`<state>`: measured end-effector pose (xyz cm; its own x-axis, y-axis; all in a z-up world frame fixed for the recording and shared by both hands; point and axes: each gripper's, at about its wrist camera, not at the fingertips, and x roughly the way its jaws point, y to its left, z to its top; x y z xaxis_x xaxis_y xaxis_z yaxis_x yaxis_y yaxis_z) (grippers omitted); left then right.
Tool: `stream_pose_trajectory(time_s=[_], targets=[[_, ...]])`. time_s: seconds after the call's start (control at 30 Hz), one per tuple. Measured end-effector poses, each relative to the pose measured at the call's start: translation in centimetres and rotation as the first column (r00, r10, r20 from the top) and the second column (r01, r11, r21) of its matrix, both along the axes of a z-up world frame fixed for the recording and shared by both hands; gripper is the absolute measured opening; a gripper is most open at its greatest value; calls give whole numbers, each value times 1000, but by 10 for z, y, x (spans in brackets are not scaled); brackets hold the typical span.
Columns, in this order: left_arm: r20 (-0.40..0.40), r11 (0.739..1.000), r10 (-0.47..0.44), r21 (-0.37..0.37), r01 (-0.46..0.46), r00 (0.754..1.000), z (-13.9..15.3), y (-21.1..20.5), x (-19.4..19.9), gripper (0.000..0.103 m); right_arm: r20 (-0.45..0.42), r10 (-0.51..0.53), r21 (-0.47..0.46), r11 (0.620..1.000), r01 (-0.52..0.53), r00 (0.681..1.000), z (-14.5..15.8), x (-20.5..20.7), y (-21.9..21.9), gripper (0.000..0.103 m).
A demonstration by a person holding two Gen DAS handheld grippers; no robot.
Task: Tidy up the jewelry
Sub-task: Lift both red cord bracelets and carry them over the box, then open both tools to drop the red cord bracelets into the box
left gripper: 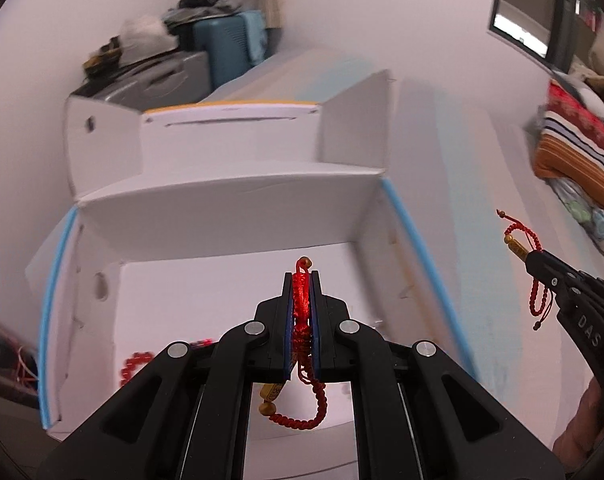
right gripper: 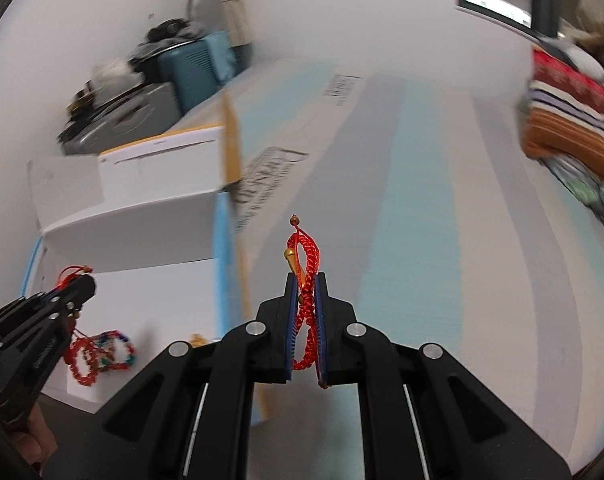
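Left gripper (left gripper: pixel 302 292): clamped on 1 red cord bracelet (left gripper: pixel 302 300), above the open white box (left gripper: pixel 229 216). Right gripper (right gripper: pixel 305 292): clamped on 1 second red bracelet (right gripper: pixel 306 264), over the striped surface (right gripper: pixel 442 240). Beaded bracelets (right gripper: pixel 97 352), blurred, apparently lie inside the box.

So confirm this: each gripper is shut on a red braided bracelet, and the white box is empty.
Not empty. The right wrist view shows beaded bracelets already lying in the white box. The rest holds: the left gripper is shut on a red braided bracelet, and the right gripper on another.
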<state>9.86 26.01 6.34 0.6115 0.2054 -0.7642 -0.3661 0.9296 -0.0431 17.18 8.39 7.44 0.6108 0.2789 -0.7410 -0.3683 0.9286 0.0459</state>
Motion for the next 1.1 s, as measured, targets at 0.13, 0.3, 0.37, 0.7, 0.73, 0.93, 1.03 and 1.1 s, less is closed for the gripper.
stream_pose_trajectory(time_s=[0.13,0.3,0.37,0.7,0.73,0.93,1.03,1.1], targets=[[-17,999,30,14,-30,999,-4,23,-12,6,-4,53,-4,999,-53,999,-3,-10,36,7],[-55,998,65,16,-65,996,-15,49,-23,6,-15,121,-19,992,-122,992,-10,-21,75,7],[-65,997,78,12,-77,995,-20,58,-27,6,-28,138,-22,990,-138,990,-16,-24,90,7],[-123,994,110,-14,-112,986,-45,86,-33,6,-123,183,-55,980,-191,975,-51,-20,136,7],[-126,993,111,-14,-113,986,-46,88,-33,6,-131,183,-57,980,-192,974,-54,-19,139,7],[-137,992,119,-26,-124,983,-52,95,-33,7,-147,186,-65,978,-197,971,-62,-17,147,10],[-140,992,122,-28,-127,983,-51,94,-34,8,-149,184,-70,978,-196,971,-63,-18,147,15],[-140,992,117,-26,-122,983,-49,92,-35,25,-140,186,-65,978,-197,973,-62,-19,147,30]])
